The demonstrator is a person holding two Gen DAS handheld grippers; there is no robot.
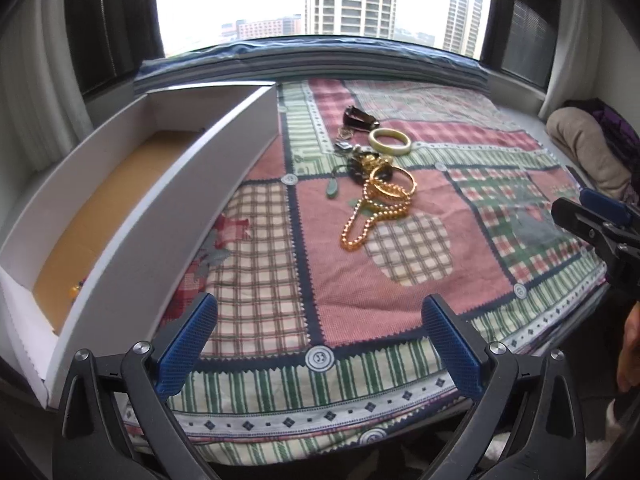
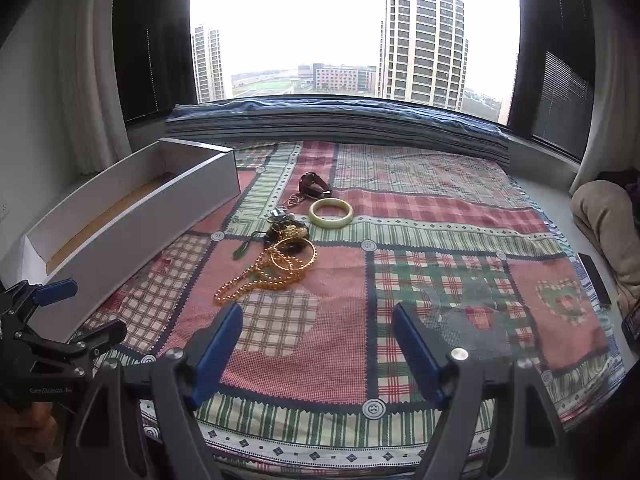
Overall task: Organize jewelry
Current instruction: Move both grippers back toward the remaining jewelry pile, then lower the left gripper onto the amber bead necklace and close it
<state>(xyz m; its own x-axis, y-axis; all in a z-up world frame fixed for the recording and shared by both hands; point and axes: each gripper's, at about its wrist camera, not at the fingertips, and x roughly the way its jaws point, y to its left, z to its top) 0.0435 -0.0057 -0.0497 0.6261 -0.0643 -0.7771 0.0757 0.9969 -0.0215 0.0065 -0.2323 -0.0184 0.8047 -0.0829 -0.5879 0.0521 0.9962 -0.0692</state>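
Observation:
A pile of jewelry lies on the patchwork cloth: a gold bead necklace, gold bangles, a pale green bangle, a dark watch, a green pendant and small dark pieces. A long white box with a brown floor stands at the left; something small lies in its near end. My left gripper is open and empty, well short of the pile. My right gripper is open and empty, near the cloth's front.
A window with a folded blue blanket runs along the back. A beige cushion lies at the right edge. A dark flat object lies beside the cloth at right.

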